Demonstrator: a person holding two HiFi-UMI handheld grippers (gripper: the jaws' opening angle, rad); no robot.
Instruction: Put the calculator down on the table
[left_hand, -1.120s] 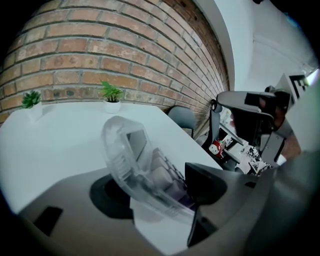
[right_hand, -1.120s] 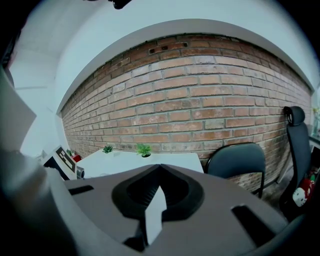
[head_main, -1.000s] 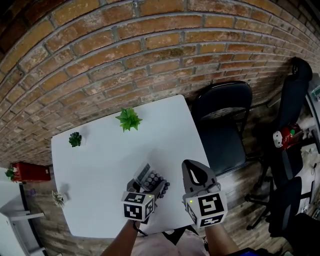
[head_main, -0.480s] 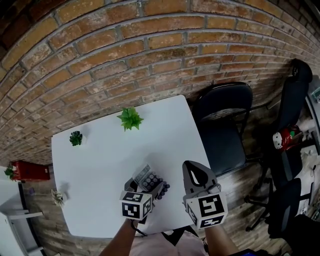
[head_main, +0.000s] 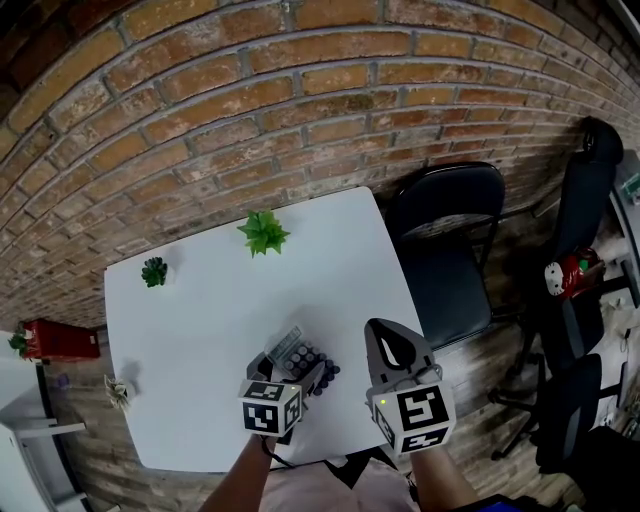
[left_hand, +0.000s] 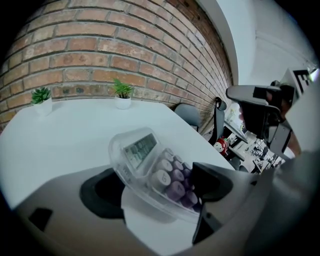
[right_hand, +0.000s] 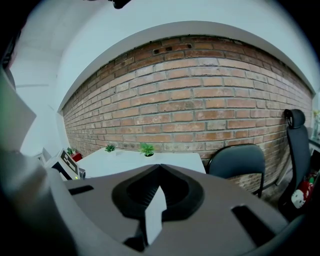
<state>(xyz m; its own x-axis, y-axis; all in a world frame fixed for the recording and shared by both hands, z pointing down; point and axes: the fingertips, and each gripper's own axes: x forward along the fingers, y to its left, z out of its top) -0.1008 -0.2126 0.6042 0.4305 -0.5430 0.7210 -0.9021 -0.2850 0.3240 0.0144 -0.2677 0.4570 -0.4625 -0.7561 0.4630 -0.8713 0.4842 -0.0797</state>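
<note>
A clear calculator (head_main: 300, 357) with purple keys lies on the white table (head_main: 200, 300) near its front edge. In the left gripper view the calculator (left_hand: 150, 165) sits tilted between the jaws, display facing away. My left gripper (head_main: 293, 370) straddles it with its jaws opening; the left pad (left_hand: 102, 192) stands off its edge and the right pad (left_hand: 212, 182) is close by the keys. My right gripper (head_main: 388, 345) hovers just right of the calculator over the table's front right corner, jaws shut with nothing between them (right_hand: 159, 167).
Two small green plants (head_main: 262, 233) (head_main: 153, 271) stand at the table's far side by the brick wall, a third (head_main: 117, 395) at its left edge. A black chair (head_main: 445, 240) stands right of the table, an office chair (head_main: 585, 200) farther right.
The left gripper's jaws have spread apart around the calculator, which stays lying on the table. The right gripper has not moved.
</note>
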